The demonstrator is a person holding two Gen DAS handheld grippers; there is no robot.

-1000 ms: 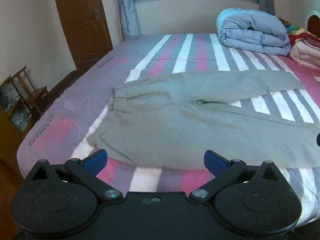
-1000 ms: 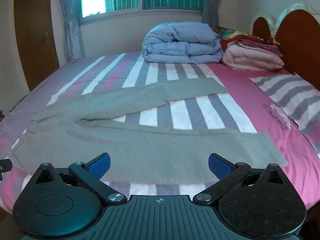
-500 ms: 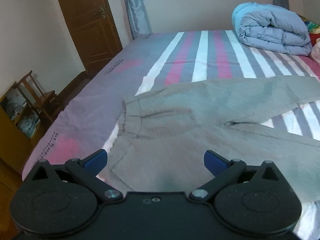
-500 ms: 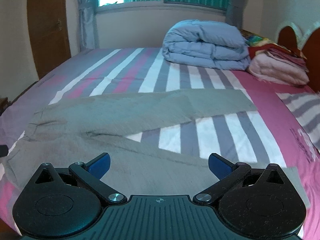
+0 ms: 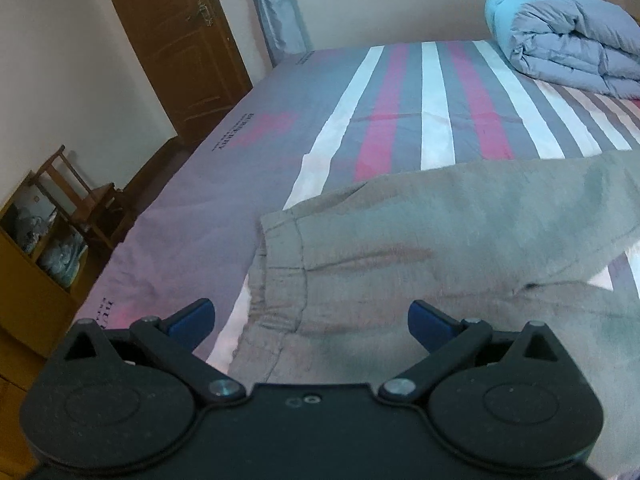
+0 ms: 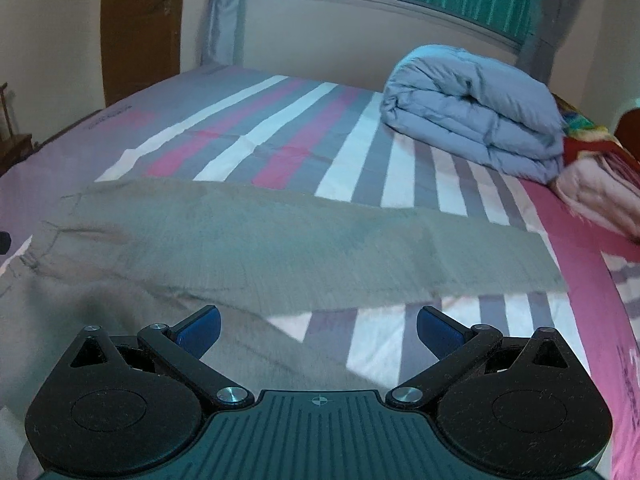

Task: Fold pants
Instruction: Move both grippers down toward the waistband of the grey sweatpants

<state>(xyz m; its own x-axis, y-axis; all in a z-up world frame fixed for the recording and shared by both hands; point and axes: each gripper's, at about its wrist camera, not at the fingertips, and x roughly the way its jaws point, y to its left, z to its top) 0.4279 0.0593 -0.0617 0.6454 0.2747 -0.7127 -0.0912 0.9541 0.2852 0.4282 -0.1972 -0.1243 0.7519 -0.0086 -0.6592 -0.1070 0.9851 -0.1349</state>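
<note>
The grey pants [image 5: 440, 248] lie spread flat on the striped bed [image 5: 400, 92], waistband toward the door [image 5: 176, 40], legs running toward the folded blue duvet [image 6: 472, 108]. The left tongs [image 5: 311, 320] hang over the waistband, blue tips wide apart, holding nothing. The right tongs [image 6: 319, 330] hang above the crotch, also wide apart

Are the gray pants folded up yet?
No, the gray pants lie spread flat on the striped bed, legs apart and stretched out.

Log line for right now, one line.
pants flat, unfolded on bed | left gripper open over waistband | right gripper open, nothing held
</note>
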